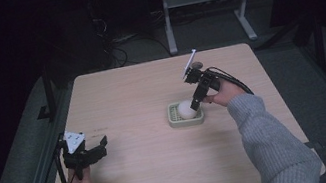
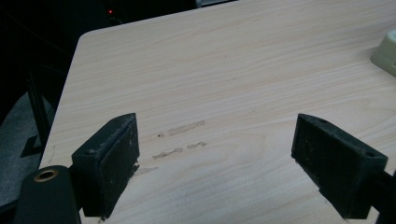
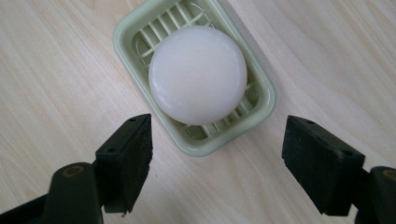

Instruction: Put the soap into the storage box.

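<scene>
The right hand-held gripper (image 1: pixel 196 102) hangs tilted over the soap dish (image 1: pixel 174 120) near the middle of the counter (image 1: pixel 140 90), its jaws spread wide with nothing between them. In the right gripper view the round white soap (image 3: pixel 197 73) lies in the pale green dish (image 3: pixel 123 35), resting on the slatted grid and covering most of it; the jaws stand just short of the dish's near corner, one on each side.

The step in hand looks like a reach for the soap. To do it well, the jaws should come down on either side of the bar rather than the dish, so they need to move forward until the soap sits squarely between the pads (image 3: pixel 130 154). The bar is smooth and rounded, so it will probably slip if it is pinched high or off-centre; a grip across its widest part, low enough to catch the sides yet clear of the dish rim, seems safest. The rim rises close around the bar, so the pads may knock the dish and shift it.

The left hand-held gripper (image 1: pixel 92 154) sits well apart at the counter's near left edge, jaws likewise apart and empty. In the left gripper view it faces bare wood with a few faint scuff marks (image 2: pixel 180 140), and a corner of the dish (image 2: pixel 387 53) peeks in at the right edge.
</scene>
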The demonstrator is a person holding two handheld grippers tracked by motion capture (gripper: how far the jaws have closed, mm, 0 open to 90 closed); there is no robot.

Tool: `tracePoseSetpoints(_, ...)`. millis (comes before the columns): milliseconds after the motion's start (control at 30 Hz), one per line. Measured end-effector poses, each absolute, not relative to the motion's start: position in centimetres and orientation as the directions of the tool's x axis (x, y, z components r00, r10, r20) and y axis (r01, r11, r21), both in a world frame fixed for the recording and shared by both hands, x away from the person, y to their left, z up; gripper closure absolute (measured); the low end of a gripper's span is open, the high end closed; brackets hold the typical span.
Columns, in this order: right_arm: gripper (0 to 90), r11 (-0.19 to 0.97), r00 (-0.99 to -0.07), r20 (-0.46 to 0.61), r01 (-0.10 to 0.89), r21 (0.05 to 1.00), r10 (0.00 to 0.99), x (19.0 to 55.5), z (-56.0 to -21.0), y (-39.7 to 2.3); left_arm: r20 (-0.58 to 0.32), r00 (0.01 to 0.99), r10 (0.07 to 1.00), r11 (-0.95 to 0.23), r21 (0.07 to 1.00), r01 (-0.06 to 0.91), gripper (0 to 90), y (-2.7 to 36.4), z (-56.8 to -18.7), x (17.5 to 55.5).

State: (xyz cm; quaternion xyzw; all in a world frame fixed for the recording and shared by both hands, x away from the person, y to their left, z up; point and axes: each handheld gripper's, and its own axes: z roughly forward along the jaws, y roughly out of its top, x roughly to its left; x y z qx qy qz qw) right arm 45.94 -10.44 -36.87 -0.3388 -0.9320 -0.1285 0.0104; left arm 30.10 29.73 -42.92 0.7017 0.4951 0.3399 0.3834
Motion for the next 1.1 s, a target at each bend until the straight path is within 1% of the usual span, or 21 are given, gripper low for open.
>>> tracePoseSetpoints(1100,24.0,0.715,-0.756,0.117,0.649,0.26,0.644,44.5,-36.6,-12.9,0.101,0.281,0.955,-0.221,0.872,0.437,14.8,29.8,-42.9,30.1)
